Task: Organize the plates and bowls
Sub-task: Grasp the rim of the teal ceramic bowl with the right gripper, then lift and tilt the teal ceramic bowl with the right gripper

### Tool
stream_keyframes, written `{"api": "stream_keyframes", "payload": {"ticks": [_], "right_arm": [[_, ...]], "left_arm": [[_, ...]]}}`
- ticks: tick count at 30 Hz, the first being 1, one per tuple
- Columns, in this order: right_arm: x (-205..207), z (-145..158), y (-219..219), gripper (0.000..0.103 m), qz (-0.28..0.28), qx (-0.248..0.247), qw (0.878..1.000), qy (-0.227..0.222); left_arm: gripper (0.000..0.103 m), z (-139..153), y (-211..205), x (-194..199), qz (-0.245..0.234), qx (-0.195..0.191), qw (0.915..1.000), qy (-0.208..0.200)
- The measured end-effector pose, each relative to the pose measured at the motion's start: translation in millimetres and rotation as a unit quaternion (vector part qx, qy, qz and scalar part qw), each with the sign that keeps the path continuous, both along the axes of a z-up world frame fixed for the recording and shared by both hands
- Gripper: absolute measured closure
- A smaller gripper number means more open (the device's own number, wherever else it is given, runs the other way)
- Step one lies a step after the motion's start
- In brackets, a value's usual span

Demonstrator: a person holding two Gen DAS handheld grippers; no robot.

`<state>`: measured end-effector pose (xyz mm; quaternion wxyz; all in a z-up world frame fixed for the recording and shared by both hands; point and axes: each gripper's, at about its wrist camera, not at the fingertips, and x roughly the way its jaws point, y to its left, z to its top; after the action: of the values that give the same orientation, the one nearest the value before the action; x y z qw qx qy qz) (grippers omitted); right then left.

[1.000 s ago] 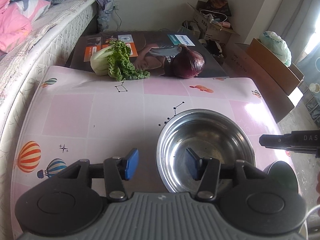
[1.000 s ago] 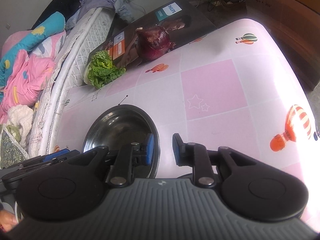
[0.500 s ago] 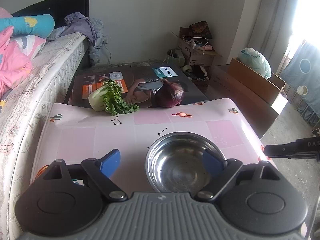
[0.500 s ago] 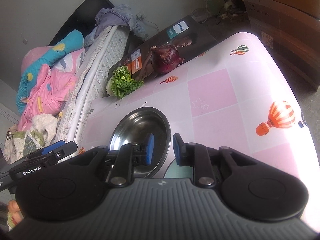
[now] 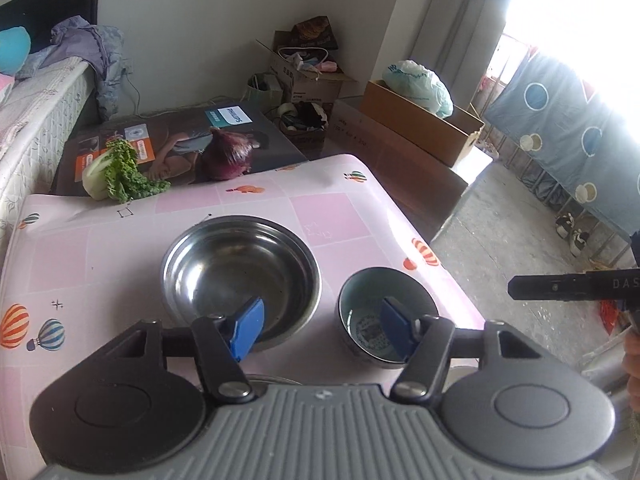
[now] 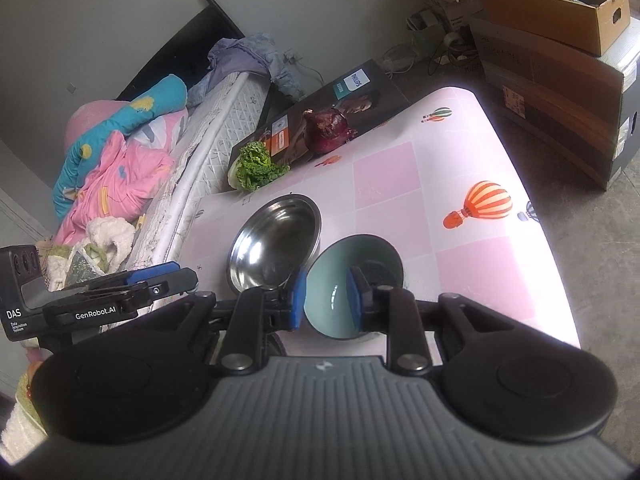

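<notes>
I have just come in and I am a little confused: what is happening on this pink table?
A person is sorting bowls with two tools. The left hand-held gripper is open and holds nothing, above a steel bowl and a small green bowl, which sit side by side on the table. The right hand-held gripper is open at the green bowl, gripping nothing.

Table (image 5: 100,248): top covered in a pink checked cloth printed with hot-air balloons and stars. On it: one steel bowl (image 5: 240,264), upright, near centre; one small green bowl (image 5: 386,300) just beside it, towards the table's right edge, dark outside, patterned base. The two rims stand close; contact cannot be told.
</notes>
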<state>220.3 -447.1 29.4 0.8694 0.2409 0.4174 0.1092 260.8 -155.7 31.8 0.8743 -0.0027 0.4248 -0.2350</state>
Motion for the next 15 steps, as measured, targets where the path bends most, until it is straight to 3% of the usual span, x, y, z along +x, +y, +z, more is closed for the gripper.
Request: {"api": "stream_keyframes", "payload": {"ticks": [5, 15], "right_arm": [[-4.5, -33.2, -15.7, 0.080, -0.011, 0.006, 1.000, 0.029], [30.3, -76.4, -19.9, 0.080, -0.023, 0.030, 0.998, 0.060]], "left_arm": [[0.065, -31.0, -35.2, 2.2, -0.029, 0.026, 0.9985, 0.037], [0.069, -69.4, -57.1, 29.6, -0.005, 0.054, 0.9949, 0.086]]}}
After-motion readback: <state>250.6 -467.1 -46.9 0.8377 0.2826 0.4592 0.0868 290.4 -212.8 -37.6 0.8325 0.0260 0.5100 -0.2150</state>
